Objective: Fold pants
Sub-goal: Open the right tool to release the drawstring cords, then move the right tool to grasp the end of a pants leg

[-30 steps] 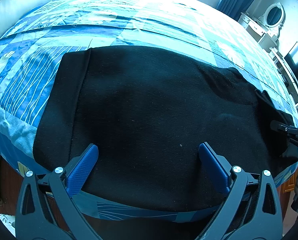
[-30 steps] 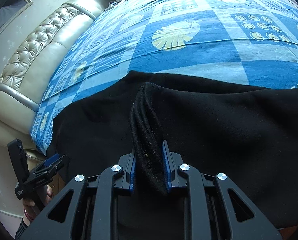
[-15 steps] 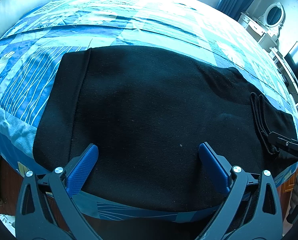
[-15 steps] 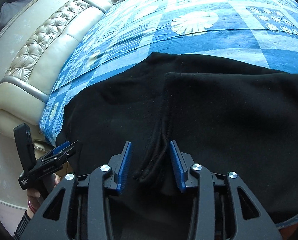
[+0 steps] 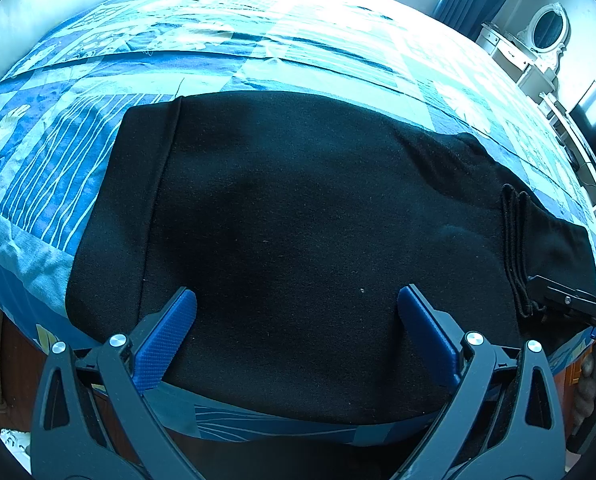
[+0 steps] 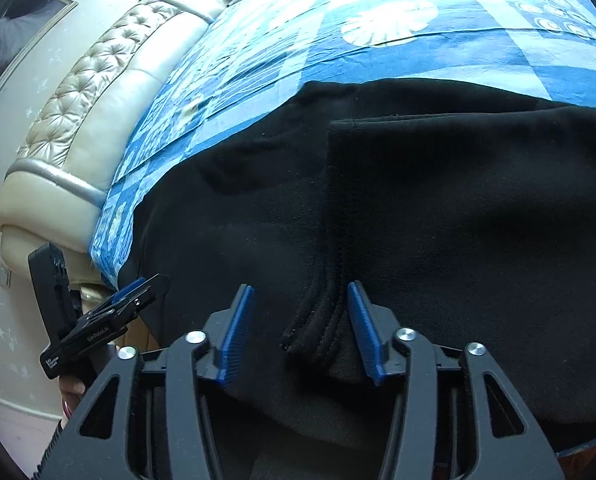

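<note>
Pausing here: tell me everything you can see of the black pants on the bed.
The black pants look like thick, matte knit. They lie flat on the blue patterned bedspread near its front edge, one end folded back over the rest. The stacked ribbed cuffs lie between the right gripper, whose jaws have just been opening. No pad presses them.

Big bed with a blue patchwork-print quilt (image 5: 258,40) is carrying just the folded black fleece pants (image 5: 298,240), lying flat near its edge.
</note>
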Demonstrator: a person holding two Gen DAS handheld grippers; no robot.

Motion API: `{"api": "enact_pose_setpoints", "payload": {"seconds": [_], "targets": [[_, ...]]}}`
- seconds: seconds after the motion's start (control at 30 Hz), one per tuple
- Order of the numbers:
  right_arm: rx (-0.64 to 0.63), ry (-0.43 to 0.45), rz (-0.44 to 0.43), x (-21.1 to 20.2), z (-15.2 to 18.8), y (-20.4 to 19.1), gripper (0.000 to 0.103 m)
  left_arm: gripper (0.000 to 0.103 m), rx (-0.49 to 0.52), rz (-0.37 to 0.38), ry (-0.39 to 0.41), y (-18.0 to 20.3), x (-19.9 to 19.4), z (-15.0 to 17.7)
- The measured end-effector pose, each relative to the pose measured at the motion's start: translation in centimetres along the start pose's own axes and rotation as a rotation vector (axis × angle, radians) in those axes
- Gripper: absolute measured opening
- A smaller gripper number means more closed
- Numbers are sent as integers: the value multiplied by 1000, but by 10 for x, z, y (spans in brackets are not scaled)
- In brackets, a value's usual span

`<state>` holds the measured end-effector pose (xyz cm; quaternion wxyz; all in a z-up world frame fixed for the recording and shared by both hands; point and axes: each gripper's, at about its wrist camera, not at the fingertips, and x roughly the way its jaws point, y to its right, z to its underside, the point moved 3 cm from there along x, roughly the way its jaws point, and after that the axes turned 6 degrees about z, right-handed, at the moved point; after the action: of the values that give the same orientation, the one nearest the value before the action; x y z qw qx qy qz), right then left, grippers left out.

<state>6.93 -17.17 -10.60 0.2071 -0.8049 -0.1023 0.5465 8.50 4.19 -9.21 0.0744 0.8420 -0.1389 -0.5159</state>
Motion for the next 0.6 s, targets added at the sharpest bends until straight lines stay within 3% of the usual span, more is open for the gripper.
{"api": "enact_pose_setpoints", "payload": {"seconds": [0.13,0.23,0.37,0.5,0.6], "targets": [[-10,26,-16,-8,-1,-5,62,100,5,-4,1,0,0,-1],[-1,34,-103,-26,-5,0,62,100,7,1,0,0,0,0],[18,135,-117,-85,-20,33,63,100,7,2,0,-1,0,0],[107,275,-58,-160,-34,104,67,100,8,-1,1,0,0,0],[272,350,-9,-203,-36,180,67,100,6,-2,1,0,1,0]]}}
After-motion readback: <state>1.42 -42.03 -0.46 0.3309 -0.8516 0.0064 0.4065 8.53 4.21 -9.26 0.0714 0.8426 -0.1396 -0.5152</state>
